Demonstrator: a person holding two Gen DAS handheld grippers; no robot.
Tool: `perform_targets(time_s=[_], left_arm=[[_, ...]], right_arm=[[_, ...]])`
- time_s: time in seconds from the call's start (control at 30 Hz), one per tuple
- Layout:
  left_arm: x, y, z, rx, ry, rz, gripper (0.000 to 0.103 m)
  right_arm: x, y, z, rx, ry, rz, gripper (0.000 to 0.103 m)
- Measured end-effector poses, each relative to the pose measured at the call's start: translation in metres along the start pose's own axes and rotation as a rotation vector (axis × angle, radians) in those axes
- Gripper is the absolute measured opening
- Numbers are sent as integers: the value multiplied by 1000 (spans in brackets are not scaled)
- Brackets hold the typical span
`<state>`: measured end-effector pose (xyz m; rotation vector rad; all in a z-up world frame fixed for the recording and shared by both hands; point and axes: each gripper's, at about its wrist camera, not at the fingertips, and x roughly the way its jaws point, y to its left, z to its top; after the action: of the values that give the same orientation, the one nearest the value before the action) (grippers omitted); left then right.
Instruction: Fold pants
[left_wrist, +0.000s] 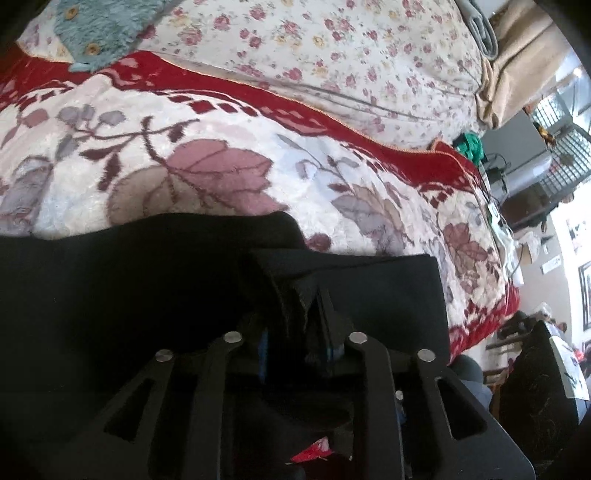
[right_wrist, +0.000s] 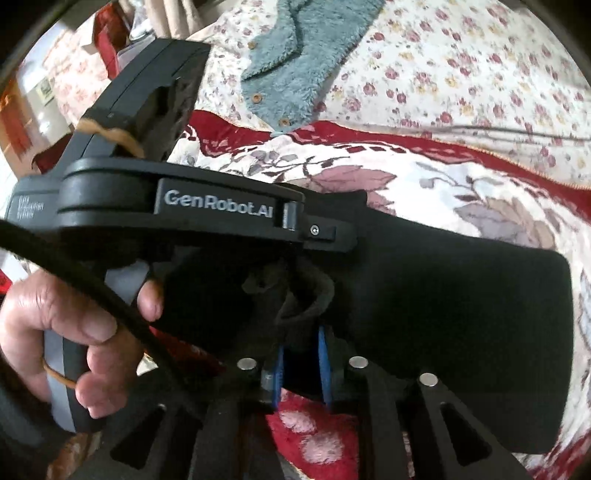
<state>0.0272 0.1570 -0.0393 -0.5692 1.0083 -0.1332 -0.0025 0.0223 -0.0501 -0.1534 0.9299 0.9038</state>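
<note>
Both grippers sit low in their frames over black pants (left_wrist: 369, 295) spread on a floral blanket (left_wrist: 184, 158); the left gripper (left_wrist: 295, 332) stands narrowly parted with bunched cloth between its fingers; the right gripper (right_wrist: 301, 362) likewise, blue pads (right_wrist: 325, 365) slightly apart around a fold; whether either pinches, I cannot tell; a hand (right_wrist: 62, 332) at lower left holds the other tool.

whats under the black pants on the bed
The black pants lie on a white and red leaf-patterned blanket, which shows on all sides of them. A floral sheet lies beyond it. Whatever sits directly beneath the pants is covered.
</note>
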Motion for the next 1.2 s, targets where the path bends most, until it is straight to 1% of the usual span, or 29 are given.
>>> perform_targets(time_s=[0.03,0.07,0.1,0.17,0.2,0.27,0.3,0.33,0.37,0.47,0.53,0.57,0.6,0.63,0.7,0.77,0.8,0.87,0.9,0.97,1.07,1.13,1.2], left_arm=[[-4,-1,1,0,-10,18,27],[-9,-2,1,0,-27,45,30],[-15,-2,2,-4,-42,64,31],[-26,-1,5,-21,-71,83,31],[-34,0,6,-36,-91,92,31],[-52,4,7,-76,-138,96,32],[-61,6,7,-96,-162,92,34],[-67,6,7,-110,-178,87,40],[-77,4,4,-131,-209,69,43],[-89,-9,-1,-141,-240,3,44],[-89,-25,-7,-117,-238,-28,44],[-85,-36,-11,-99,-227,-40,44],[-79,-45,-13,-80,-212,-52,44],[-74,-55,-16,-65,-202,-56,44],[-57,-70,-24,-19,-179,-39,44],[-36,-77,-31,13,-144,7,44],[-23,-78,-35,32,-122,48,44],[-2,-72,-47,61,-87,164,44],[3,-68,-52,60,-80,182,43],[3,-64,-61,72,-118,158,43],[2,-62,-66,77,-141,142,43],[1,-59,-67,65,-151,126,43],[1,-55,-67,48,-161,102,43]], right_arm=[[0,0,0,3,3,15,26],[-1,2,1,-1,3,22,33],[-1,6,0,-11,2,23,38],[-7,15,-2,-38,-7,6,39],[-11,19,-2,-46,-18,11,39],[-24,27,-3,-63,-63,7,39],[-32,30,-4,-75,-88,-1,39],[-41,32,-4,-88,-117,-5,39],[-52,34,-4,-106,-149,-11,39],[-79,31,-2,-174,-204,-62,39],[-95,16,0,-203,-220,-109,39],[-104,-2,2,-206,-219,-125,40],[-109,-14,2,-202,-211,-128,40],[-115,-36,4,-191,-186,-132,40],[-121,-67,4,-180,-150,-141,40],[-125,-95,2,-202,-106,-123,40],[-127,-102,-1,-227,-93,-119,40],[-126,-113,-5,-303,-81,-73,40],[-126,-114,-8,-334,-80,-46,40],[-121,-113,-7,-391,-81,-6,40],[-102,-108,1,-449,-82,50,40],[-80,-111,6,-458,-47,38,40],[-50,-118,6,-459,34,1,40]])
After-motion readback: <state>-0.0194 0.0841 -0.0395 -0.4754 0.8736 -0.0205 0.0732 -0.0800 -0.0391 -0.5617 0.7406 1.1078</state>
